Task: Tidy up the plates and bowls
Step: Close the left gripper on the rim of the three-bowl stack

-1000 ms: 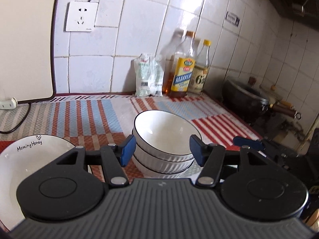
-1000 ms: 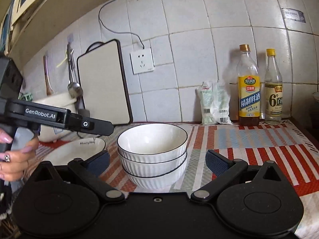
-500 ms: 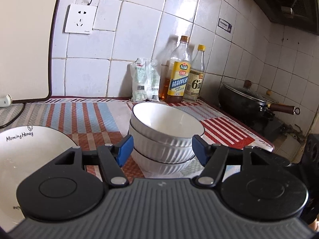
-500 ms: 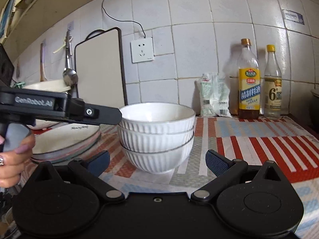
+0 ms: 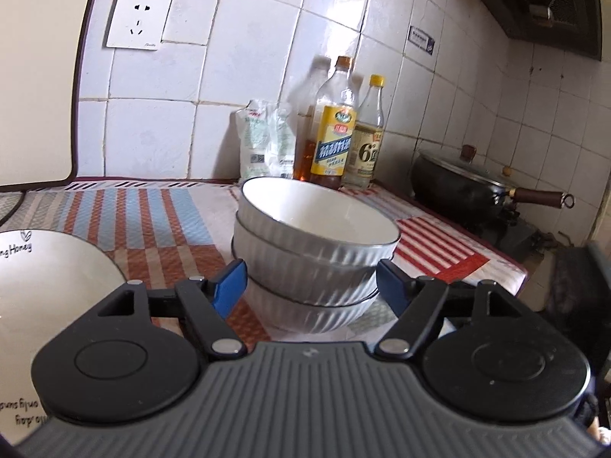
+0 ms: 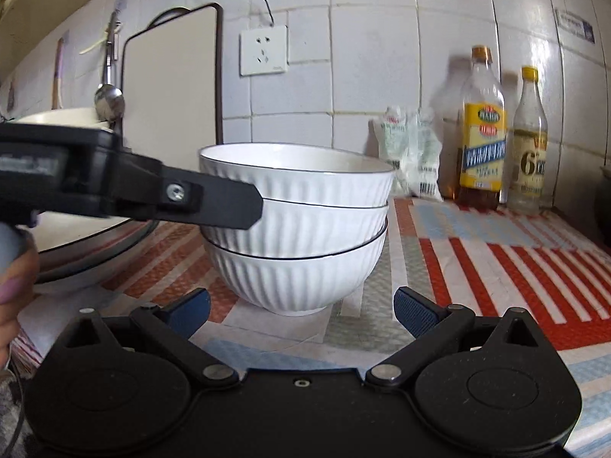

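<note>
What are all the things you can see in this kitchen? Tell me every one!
bowls: three, white and ribbed, stacked mid-counter
plates: white, a stack left of the bowls, count unclear
counter mat: one, red, blue and white stripes, under everything
bottles: two, yellow caps, by the back wall, right
packet: one, white-green, left of the bottles
cutting board: one, cream with a dark edge, leaning on the wall
socket: one, white, on the tiles
ladle: one, metal, hanging on the left
wok: one, black and lidded, far right
left gripper: open, either side of the bowl stack
right gripper: open, before the bottom bowl
hand: holding the left gripper
</note>
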Demonstrator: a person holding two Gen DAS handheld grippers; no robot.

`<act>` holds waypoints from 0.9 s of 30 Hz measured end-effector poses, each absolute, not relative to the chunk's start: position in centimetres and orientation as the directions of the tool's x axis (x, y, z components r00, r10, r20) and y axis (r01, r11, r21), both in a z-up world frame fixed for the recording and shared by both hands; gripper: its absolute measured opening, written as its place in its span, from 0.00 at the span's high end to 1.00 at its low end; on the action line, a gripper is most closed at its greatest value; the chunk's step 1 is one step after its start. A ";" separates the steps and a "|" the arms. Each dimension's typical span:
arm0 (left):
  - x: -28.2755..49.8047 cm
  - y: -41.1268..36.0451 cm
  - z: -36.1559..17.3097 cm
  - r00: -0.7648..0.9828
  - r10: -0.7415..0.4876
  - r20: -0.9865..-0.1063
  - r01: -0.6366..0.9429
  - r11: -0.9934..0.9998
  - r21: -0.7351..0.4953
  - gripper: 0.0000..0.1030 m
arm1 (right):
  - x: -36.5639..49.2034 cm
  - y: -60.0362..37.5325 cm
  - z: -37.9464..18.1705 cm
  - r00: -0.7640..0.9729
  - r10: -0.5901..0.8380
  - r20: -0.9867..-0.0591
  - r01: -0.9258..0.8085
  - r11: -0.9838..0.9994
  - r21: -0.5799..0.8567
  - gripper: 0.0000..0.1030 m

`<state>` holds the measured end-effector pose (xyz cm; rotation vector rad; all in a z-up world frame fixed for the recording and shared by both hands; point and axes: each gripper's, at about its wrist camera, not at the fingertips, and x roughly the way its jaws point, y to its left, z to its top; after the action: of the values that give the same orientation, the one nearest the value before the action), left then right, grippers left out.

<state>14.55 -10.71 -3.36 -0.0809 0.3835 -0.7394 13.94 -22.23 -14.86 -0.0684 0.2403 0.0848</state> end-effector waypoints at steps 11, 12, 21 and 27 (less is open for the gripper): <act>16.6 -11.0 -3.1 0.644 -0.696 -0.317 0.646 0.717 -0.262 0.06 | 17.2 -22.7 -14.4 0.943 0.147 -0.300 -0.132 0.989 0.069 0.00; 16.8 -10.9 -3.1 0.635 -0.703 -0.320 0.649 0.710 -0.272 0.06 | 17.3 -22.6 -14.4 0.942 0.150 -0.301 -0.134 0.988 0.074 0.00; 17.9 -11.4 -3.4 0.611 -0.723 -0.323 0.664 0.690 -0.289 0.00 | 18.1 -22.1 -13.7 0.937 0.139 -0.319 -0.111 0.988 0.104 0.00; 17.5 -11.7 -3.7 0.633 -0.720 -0.283 0.678 0.693 -0.247 0.00 | 17.9 -22.1 -14.2 0.947 0.141 -0.289 -0.110 0.987 0.121 0.00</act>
<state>17.48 -11.66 -3.71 -0.1217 0.3764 -0.8016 17.94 -22.15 -14.22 0.1044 0.3010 0.1276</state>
